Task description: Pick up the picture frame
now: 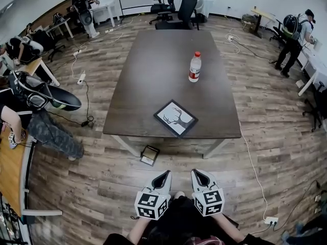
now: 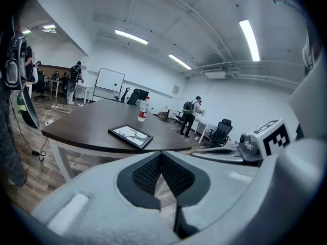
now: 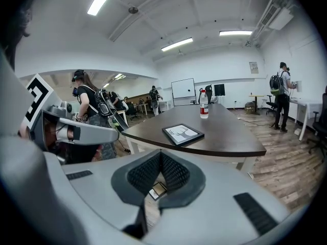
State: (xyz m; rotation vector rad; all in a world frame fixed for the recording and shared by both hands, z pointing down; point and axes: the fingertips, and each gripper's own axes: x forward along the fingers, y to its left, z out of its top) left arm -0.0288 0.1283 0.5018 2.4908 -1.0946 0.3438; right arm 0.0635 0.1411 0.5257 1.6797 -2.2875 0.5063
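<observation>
A black picture frame with a deer-antler print lies flat near the front edge of the dark table. The frame also shows in the left gripper view, and the same frame in the right gripper view. My left gripper and right gripper hover side by side over the floor, short of the table, both shut and empty. In its own view the left gripper has nothing between its jaws, and neither has the right gripper in its view.
A water bottle with a red cap stands mid-table. A smaller frame lies on the wood floor under the table's front edge. A white cable runs to a power strip at right. Office chairs stand behind the table; people stand left and right.
</observation>
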